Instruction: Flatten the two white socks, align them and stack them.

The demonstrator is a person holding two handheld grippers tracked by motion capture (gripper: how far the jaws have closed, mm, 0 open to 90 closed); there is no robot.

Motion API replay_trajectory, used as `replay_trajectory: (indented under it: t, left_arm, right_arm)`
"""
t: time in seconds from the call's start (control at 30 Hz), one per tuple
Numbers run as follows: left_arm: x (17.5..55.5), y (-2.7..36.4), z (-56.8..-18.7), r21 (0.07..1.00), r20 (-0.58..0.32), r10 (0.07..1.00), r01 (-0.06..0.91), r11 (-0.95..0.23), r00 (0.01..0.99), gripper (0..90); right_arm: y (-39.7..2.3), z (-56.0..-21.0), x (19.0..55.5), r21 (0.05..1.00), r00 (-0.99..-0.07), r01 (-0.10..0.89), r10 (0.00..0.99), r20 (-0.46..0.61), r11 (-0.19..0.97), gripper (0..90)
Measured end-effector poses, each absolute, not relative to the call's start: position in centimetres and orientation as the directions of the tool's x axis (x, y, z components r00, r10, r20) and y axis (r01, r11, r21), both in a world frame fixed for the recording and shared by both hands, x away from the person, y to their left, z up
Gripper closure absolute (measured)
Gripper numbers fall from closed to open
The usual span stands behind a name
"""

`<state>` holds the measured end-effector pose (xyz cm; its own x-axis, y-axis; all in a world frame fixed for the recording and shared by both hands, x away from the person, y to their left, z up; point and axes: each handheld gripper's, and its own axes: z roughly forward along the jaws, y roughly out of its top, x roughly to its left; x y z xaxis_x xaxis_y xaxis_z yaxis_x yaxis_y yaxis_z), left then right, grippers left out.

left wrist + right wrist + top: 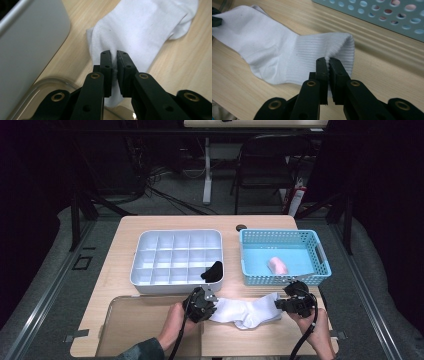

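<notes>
Light wood covered the table, which stood in a dark room with cables and chair legs on the floor behind it. Nearest to the person, a clear plastic lid lay flat on the front left part of the table, and two hands came in from the bottom edge. The left gripper had its jaws pressed together on the toe end of a white sock; in the left gripper view the sock was pinched between the pads, with only a narrow slit between them. The right gripper held the other end, and in the right gripper view its jaws were closed tightly on the ribbed cuff of the sock. The sock lay spread on the table between the two grippers, close to the front edge, with its heel pointing toward the person. Just behind the left gripper stood a white tray divided into many small compartments, and a black sock sat in its near right corner compartment. Behind the right gripper stood a blue basket with holes in its walls, and a pink roll of cloth lay inside it. A small dark round thing sat on the table farther back between the tray and the basket.
</notes>
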<state>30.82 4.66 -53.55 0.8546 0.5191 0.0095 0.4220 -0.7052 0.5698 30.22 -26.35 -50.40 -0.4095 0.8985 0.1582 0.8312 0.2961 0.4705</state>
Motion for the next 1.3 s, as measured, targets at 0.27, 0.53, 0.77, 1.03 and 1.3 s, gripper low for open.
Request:
replay_trajectory:
  t: [0.27, 0.53, 0.77, 1.03, 1.3]
  left_arm:
    - [31.1, 5.7, -52.1, 0.610, -0.030, 0.535, 0.439, -0.660, 0.845, 83.1]
    - [31.2, 6.2, -51.7, 0.625, -0.046, 0.537, 0.444, -0.643, 0.842, 83.1]
    - [31.6, 7.2, -50.8, 0.646, -0.056, 0.557, 0.455, -0.613, 0.829, 82.9]
    - [32.5, 7.7, -51.6, 0.612, -0.086, 0.576, 0.499, -0.613, 0.813, 82.6]
    - [32.7, 7.5, -52.5, 0.576, -0.093, 0.580, 0.519, -0.632, 0.809, 82.3]
  right_arm:
    - [-26.6, -49.5, 29.8, 0.500, -0.411, 0.820, 0.894, 0.179, 0.277, 86.2]
    - [-26.6, -49.1, 29.6, 0.510, -0.415, 0.815, 0.891, 0.184, 0.274, 86.2]
    - [-26.7, -49.0, 29.5, 0.518, -0.419, 0.814, 0.884, 0.208, 0.264, 86.1]
    - [-26.0, -49.2, 29.5, 0.514, -0.440, 0.820, 0.852, 0.283, 0.252, 86.2]
    - [-24.4, -54.1, 31.2, 0.381, -0.404, 0.884, 0.855, 0.326, 0.272, 86.2]
